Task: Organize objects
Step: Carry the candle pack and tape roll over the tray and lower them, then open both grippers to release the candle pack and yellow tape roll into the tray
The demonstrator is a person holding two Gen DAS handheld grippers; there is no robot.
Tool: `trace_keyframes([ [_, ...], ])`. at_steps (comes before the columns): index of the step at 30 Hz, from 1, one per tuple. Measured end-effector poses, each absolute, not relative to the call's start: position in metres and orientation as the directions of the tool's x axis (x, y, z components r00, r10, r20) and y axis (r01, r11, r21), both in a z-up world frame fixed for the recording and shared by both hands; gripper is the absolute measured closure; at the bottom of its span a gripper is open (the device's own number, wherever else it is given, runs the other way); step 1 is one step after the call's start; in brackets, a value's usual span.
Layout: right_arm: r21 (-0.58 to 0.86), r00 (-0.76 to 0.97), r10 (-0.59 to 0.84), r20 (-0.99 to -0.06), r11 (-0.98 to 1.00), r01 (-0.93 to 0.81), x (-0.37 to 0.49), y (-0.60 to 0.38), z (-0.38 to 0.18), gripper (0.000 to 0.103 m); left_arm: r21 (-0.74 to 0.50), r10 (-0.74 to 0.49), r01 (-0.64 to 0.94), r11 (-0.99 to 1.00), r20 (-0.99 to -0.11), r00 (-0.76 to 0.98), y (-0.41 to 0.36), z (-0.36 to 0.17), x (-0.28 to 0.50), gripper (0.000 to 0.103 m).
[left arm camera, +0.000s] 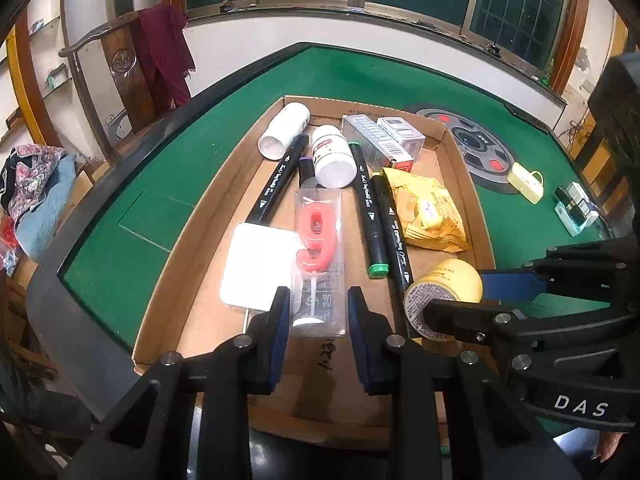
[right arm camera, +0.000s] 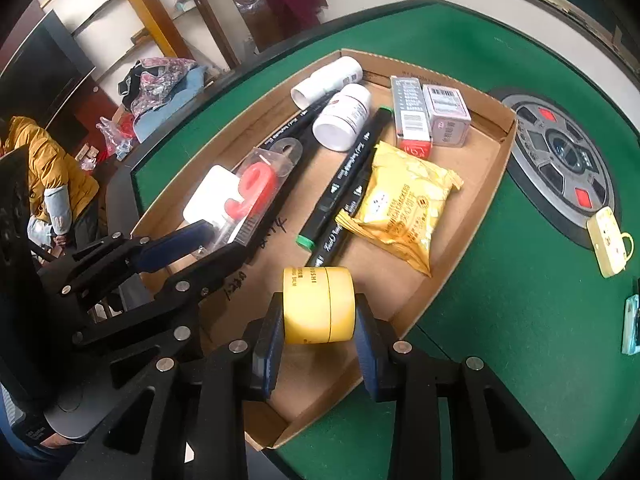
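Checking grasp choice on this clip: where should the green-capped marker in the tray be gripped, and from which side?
Grip the green-capped marker mid-barrel from above, jaws across its width. It lies flat in the cardboard tray beside another marker, so the sides are crowded.

Even, fairly bright indoor light, soft shadows on the tabletop (left arm camera: 360, 76). Strong fisheye bending and dark corners at the edges; the centre is sharp.
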State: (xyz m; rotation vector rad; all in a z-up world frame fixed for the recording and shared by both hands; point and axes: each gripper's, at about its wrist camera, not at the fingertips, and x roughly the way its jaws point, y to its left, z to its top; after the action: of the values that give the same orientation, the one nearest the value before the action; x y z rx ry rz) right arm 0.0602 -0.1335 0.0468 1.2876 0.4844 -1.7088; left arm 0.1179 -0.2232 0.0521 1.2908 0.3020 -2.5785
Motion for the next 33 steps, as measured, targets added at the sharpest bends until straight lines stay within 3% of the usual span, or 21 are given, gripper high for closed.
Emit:
trace_keyframes([
  [6, 0.226, -0.018, -0.419, -0.908, -0.524, 0.821, 0.056, -0.128, 0.044, 0.065, -0.091, -0.117, 0.316, -0.945, -0.805, -0.582, -0.223, 0.052, 0.12, 0.074],
  [12, 0.238, -0.016, -0.424, -0.905, -0.538, 0.808, 0.057, -0.125, 0.047, 0.061, -0.113, -0.1, 0.316, -0.942, -0.805, -0.585, -0.221, 0.053, 0.12, 0.063],
  [18, 0.25, -0.044, -0.475, -0.879, -0.537, 0.806, 0.055, -0.115, 0.063, 0.05, -0.172, -0.069, 0.331, -0.928, -0.792, -0.606, -0.23, 0.065, 0.12, 0.052],
  [33, 0.32, -0.163, -0.531, -0.832, -0.699, 0.64, 0.009, -0.033, 0.081, 0.048, -0.221, 0.051, 0.21, -0.952, -0.794, -0.605, -0.202, 0.083, 0.065, 0.05],
])
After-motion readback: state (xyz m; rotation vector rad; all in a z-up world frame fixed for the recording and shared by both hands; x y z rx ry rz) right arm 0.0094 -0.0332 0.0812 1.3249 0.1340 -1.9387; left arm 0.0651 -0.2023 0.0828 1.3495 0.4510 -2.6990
